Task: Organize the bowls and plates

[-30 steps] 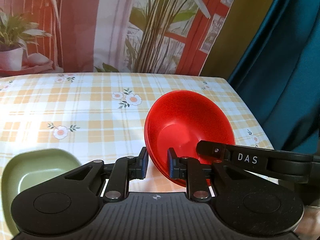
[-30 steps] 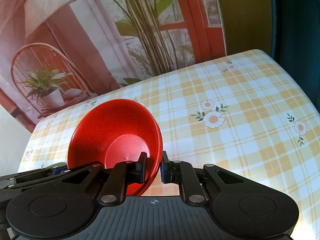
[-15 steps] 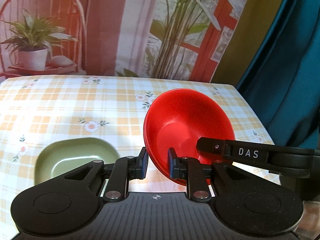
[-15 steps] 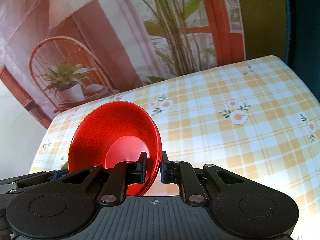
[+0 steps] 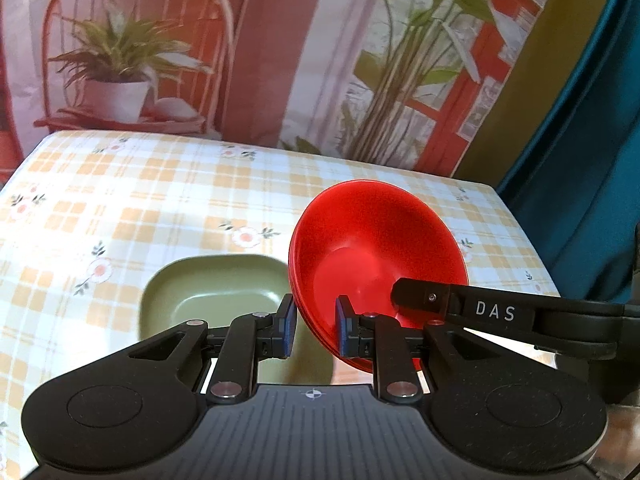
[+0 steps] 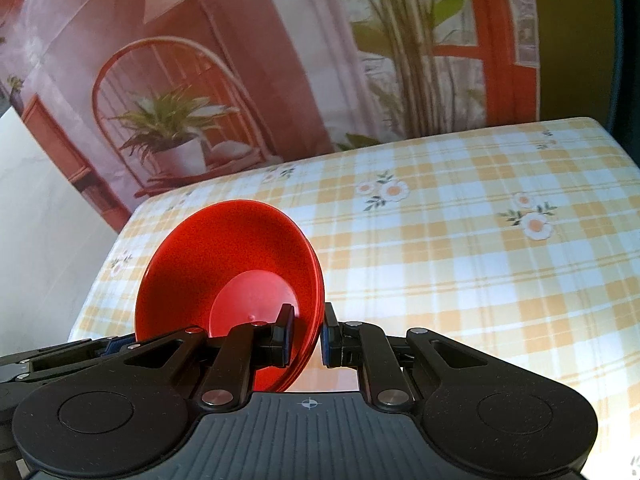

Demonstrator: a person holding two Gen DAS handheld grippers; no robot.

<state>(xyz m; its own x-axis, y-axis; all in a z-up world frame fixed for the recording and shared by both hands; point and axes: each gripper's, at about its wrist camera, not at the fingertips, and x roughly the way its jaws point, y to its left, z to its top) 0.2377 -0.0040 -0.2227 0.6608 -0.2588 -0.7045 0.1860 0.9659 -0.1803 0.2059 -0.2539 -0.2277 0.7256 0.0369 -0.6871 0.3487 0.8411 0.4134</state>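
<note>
Above the checked tablecloth (image 5: 168, 184) the red bowl (image 5: 376, 256) hangs in the air, tilted on its side, and both grippers carry it together. The left gripper (image 5: 313, 330) has its jaws narrow and pinches the rim on one side; the right gripper (image 6: 306, 334) is closed on the opposite rim in the same way. The rim looks layered, so it may be several bowls nested together, but I cannot tell this for sure. Just beside the red bowl, on the cloth, lies a green dish (image 5: 216, 288), and I judge that the red bowl is meant to go on it or next to it.

The grip is only on the thin edge, so the main risk is slipping. If the two hands do not move together, the bowl can twist between the pads and fall out. If it is really a stack, the inner bowls can slide apart because of the tilt. A fast descent can also knock the green dish and push it across the smooth cloth. Opening one gripper before the bowl rests flat would let it tip over.
</note>
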